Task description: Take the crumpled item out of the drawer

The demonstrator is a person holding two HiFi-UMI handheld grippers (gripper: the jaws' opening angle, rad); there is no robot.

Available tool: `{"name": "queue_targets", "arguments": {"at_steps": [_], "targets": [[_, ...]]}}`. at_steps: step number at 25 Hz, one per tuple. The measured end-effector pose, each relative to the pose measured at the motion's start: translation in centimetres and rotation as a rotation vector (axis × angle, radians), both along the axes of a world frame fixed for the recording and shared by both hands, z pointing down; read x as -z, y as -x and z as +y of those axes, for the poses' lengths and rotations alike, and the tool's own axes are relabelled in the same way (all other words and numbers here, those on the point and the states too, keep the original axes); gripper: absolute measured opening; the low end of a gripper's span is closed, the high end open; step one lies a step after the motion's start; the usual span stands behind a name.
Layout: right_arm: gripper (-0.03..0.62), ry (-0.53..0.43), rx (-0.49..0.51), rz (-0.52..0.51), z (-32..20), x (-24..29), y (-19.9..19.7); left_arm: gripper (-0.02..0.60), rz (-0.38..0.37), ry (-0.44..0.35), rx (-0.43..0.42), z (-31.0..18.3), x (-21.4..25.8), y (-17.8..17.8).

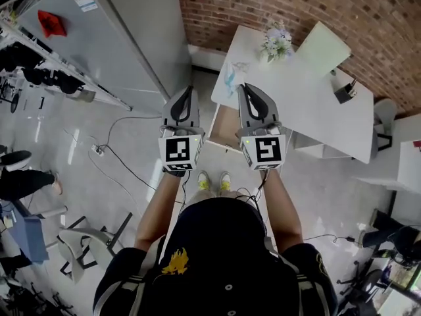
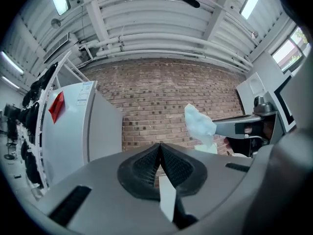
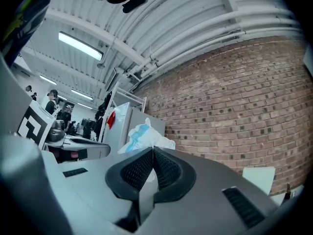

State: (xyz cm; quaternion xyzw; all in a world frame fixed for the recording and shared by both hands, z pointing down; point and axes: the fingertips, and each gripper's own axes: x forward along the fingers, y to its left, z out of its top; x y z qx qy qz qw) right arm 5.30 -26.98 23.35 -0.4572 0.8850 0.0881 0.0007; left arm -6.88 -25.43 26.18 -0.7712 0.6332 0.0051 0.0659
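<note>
Crumpled item (image 3: 144,136) pinched in right gripper (image 3: 152,148) fingers, left gripper (image 2: 160,144) fingers closed empty, drawer (image 1: 222,129) open

White table (image 1: 309,104) by brick wall: flower bunch (image 1: 277,40) nr back edge, pale square panel (image 1: 323,48) just beside it, small dark holder (image 1: 343,92) further rt. Drawer (image 1: 223,129) open under near side. Glossy pale floor (image 1: 79,189): black cables (image 1: 131,170), power strip (image 1: 98,151), person's shoes (image 1: 214,180).
</note>
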Motion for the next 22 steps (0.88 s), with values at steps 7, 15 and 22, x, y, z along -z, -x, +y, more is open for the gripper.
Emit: {"name": "queue_targets", "arguments": {"at_steps": [7,15,22], "targets": [[0.029,-0.003,-0.015,-0.023,0.7,0.8,0.1,0.018,-0.008,-0.008,-0.016,-0.1,0.8,0.0],[0.028,-0.008,-0.031,-0.019,0.5,1.2,0.0,0.018,-0.002,-0.013,-0.02,-0.3,1.0,0.0],[0.029,-0.025,-0.03,-0.005,0.4,1.4,-0.3,0.018,-0.002,-0.009,-0.016,-0.5,0.7,-0.2]]}}
